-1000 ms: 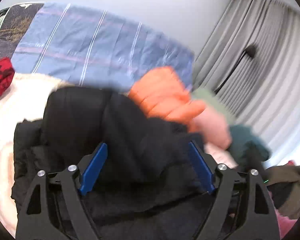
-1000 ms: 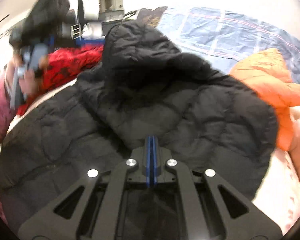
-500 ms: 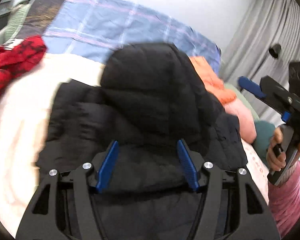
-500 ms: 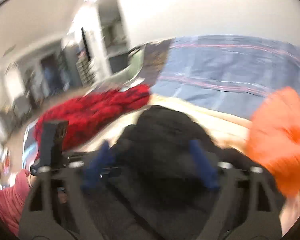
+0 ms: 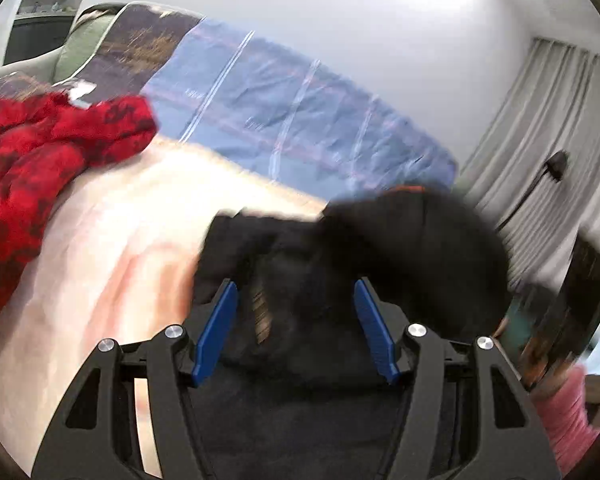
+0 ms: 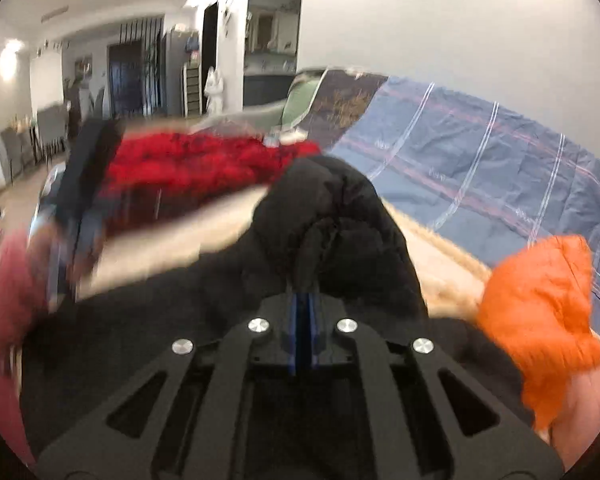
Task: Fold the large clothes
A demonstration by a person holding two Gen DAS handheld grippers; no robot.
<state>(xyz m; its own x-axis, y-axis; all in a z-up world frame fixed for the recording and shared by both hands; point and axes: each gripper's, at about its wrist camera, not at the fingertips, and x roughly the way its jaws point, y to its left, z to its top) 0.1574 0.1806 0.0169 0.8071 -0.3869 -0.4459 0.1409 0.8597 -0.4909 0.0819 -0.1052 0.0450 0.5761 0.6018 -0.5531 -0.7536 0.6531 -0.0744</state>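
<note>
Pinching a ridge of the black jacket [image 6: 332, 216] with your right tool [image 6: 302, 304] makes sense here: the two blue pads are pressed together with only a thin fold of fabric between them, so you've got a firm handle on the hood end and it stands up in a hump in front of the camera instead of lying flat. I'd guess you're holding it up like that so the top part can be carried over the body for a fold.

Your left tool [image 5: 296, 328] is a different story. Its jaws are about halfway apart with a bunch of the jacket [image 5: 380, 248] sitting between the blue pads, but it's blurry and I can't say for sure the pads are pressing on it. Looks more like it's straddling the bulk to steady it than gripping.

The jacket itself is on the bed [image 5: 112, 248], roughly mid-way across the cream cover and nearer your side. The red blanket [image 5: 40, 152] is piled toward the far left corner, the orange jacket [image 6: 540, 320] just beside the black one toward the right edge, and the blue striped sheet [image 6: 480, 160] runs along the back edge. Keeping those pushed to the edges leaves you a landing spot. My guess: you're early in the fold, nothing looks squared up yet.
</note>
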